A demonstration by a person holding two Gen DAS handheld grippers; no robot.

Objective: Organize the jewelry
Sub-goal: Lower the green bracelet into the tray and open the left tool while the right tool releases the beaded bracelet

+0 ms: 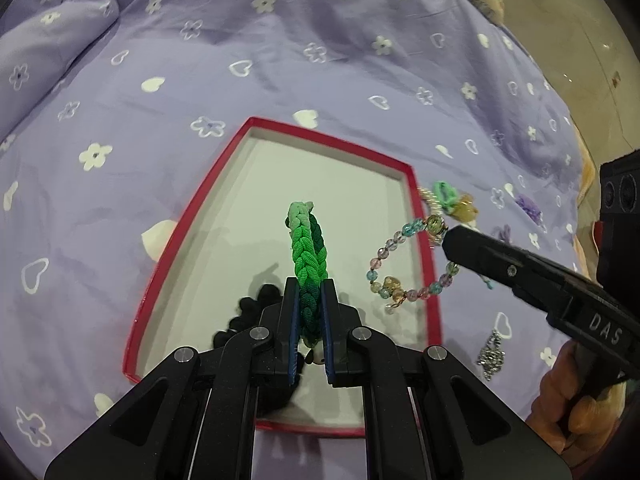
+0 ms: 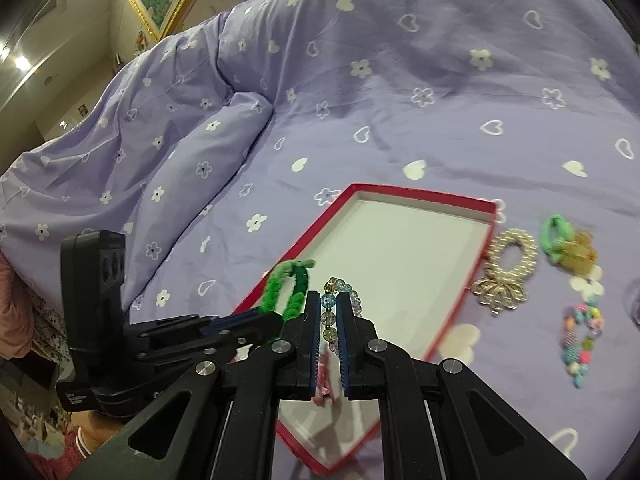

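Two grippers: both loaded, both hanging over the red tray.
Left gripper: clamped on the green braided band; band stands upright between the pads, clear of the tray floor. Judgement: held high so it can be dropped inside the rim.
Right gripper: closed on the clear bead bracelet; loop dangles over the tray's right wall, part inside, part out. Judgement: mid-carry, needs to go further in before release.
Red tray: open, white floor, lying on the purple bedspread; it serves as the collection point.
Black scrunchie: on the tray floor just behind the left gripper, partly hidden.
Still outside: pearl ring with silver brooch, green scrunchie with amber clip, pastel bead bracelet, all right of the tray; silver chain piece too.
Progress: early, by my read; most pieces remain on the cloth.
Risk: two tools close together, loops could snag.
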